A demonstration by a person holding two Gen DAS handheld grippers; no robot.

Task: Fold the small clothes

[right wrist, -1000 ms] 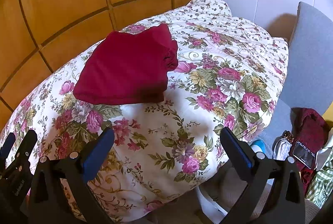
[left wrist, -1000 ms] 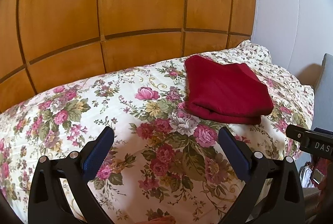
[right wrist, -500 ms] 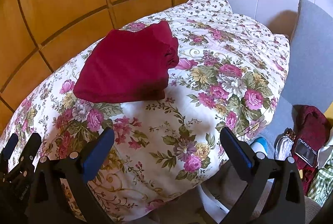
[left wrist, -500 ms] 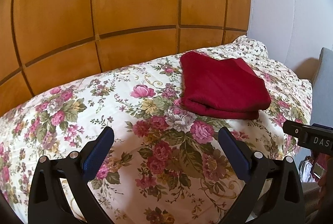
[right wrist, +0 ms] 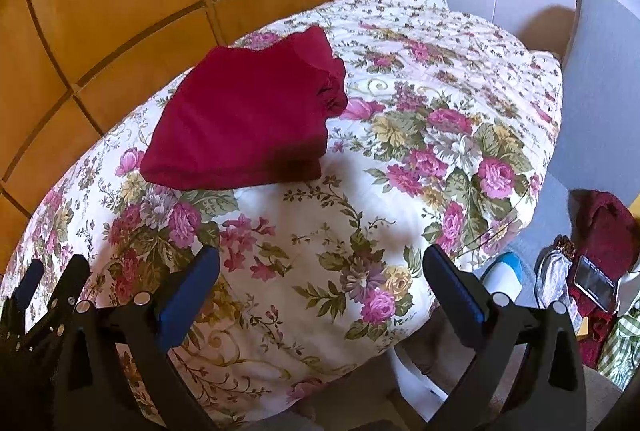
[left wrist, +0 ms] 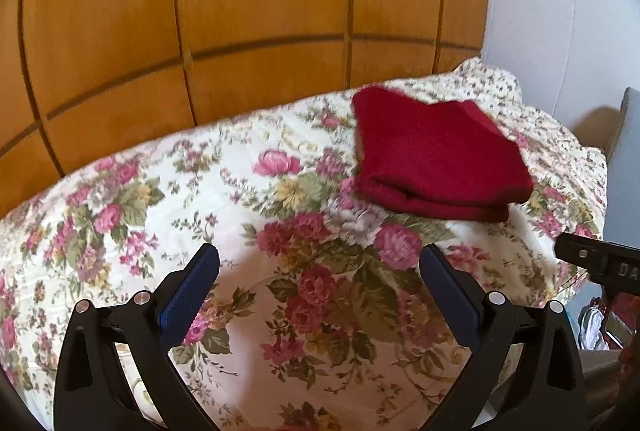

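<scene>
Left gripper (left wrist: 319,273) and right gripper (right wrist: 321,273) are hovering with jaws spread wide, gripping nothing, over the floral quilt's (right wrist: 320,231) near edge. Red folded garment (right wrist: 244,119) is lying near the far edge, by the wooden headboard (left wrist: 240,11). Likely soft, light, limp; best pinching a corner. Partial lettering "DA" (left wrist: 626,269) is showing on the right gripper's body.

Each handheld tool, the left gripper (left wrist: 319,269) and the right gripper (right wrist: 321,271), had a glossy black plastic frame with triangular cut-outs, silver round pivot pins, and two fingers faced with textured dark-blue pads (left wrist: 188,293) (white lettering marked the right one's side).
</scene>
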